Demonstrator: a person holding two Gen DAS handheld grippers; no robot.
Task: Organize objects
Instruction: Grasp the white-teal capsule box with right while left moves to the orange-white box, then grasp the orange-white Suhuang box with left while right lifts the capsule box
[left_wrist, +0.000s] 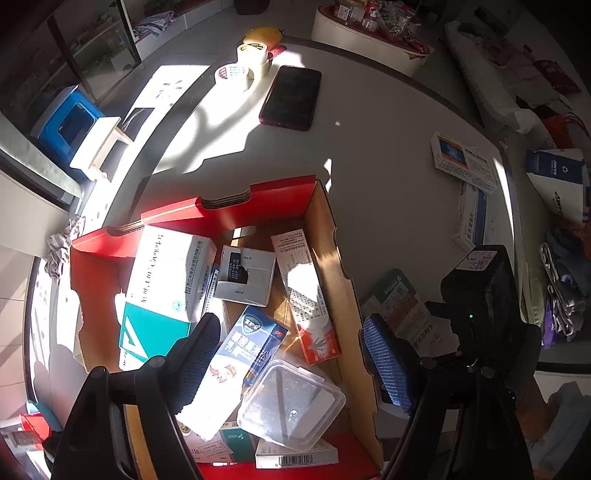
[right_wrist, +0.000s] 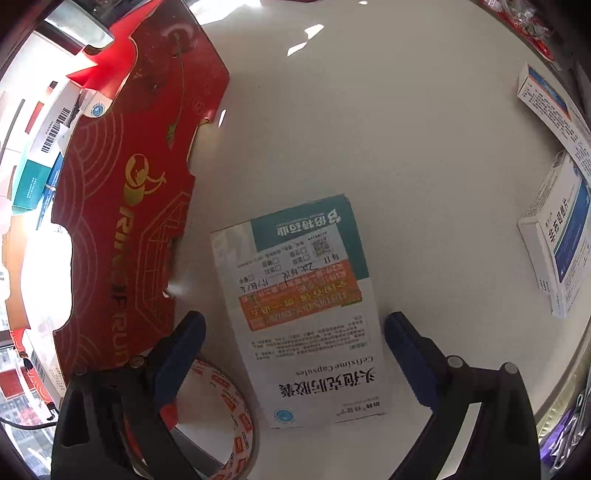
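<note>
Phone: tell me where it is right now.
In the left wrist view the phone lies flat on the white table, beyond the red box and just right of two tape rolls.

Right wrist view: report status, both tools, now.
Right tool open, straddling the Cefixime box on the table, no grip. Left tool open, empty, over the red box. Tape roll touches the Cefixime box.

White table carries a red cardboard box, dark phone, two tape rolls. Three medicine boxes lie flat: one beside the cardboard box, two near the edge.
</note>
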